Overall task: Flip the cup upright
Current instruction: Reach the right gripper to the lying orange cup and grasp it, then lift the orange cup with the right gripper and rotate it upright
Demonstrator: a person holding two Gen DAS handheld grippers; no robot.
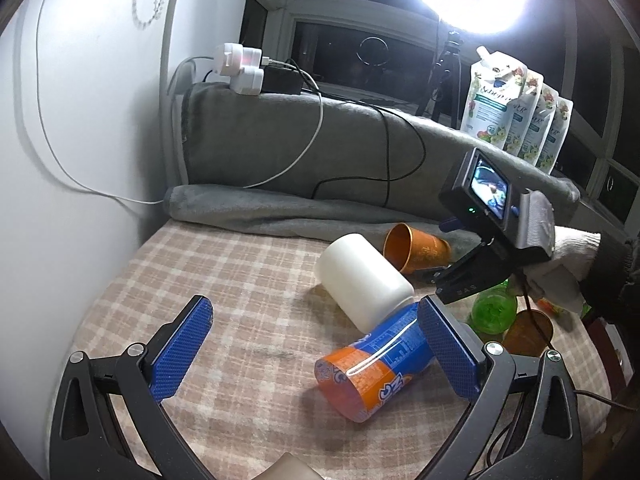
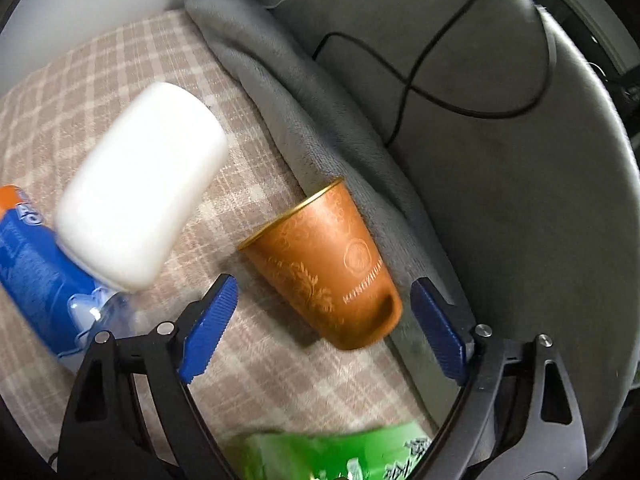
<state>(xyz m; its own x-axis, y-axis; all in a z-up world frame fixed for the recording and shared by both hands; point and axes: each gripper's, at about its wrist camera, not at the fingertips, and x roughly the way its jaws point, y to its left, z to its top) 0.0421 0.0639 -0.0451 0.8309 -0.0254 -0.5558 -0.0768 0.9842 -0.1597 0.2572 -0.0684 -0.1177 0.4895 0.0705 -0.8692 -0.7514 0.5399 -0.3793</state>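
Note:
An orange cup [image 2: 324, 264] with gold patterns lies on its side on the checked cloth, against the grey blanket; its mouth points up and left. My right gripper [image 2: 322, 312] is open, its blue fingers on either side of the cup's base, not touching it. The cup also shows in the left wrist view [image 1: 416, 248], with the right gripper's body [image 1: 480, 272] just right of it. My left gripper [image 1: 316, 344] is open and empty over the cloth, its right finger beside a lying blue and orange bottle [image 1: 376, 364].
A white cup [image 1: 364, 280] lies on its side across the blue and orange bottle [image 2: 32, 272]. A green bottle [image 1: 494, 312] and another orange cup [image 1: 528, 330] stand at the right. A rolled grey blanket [image 1: 280, 216] borders the back, with cables over it. Refill pouches [image 1: 516, 108] stand behind.

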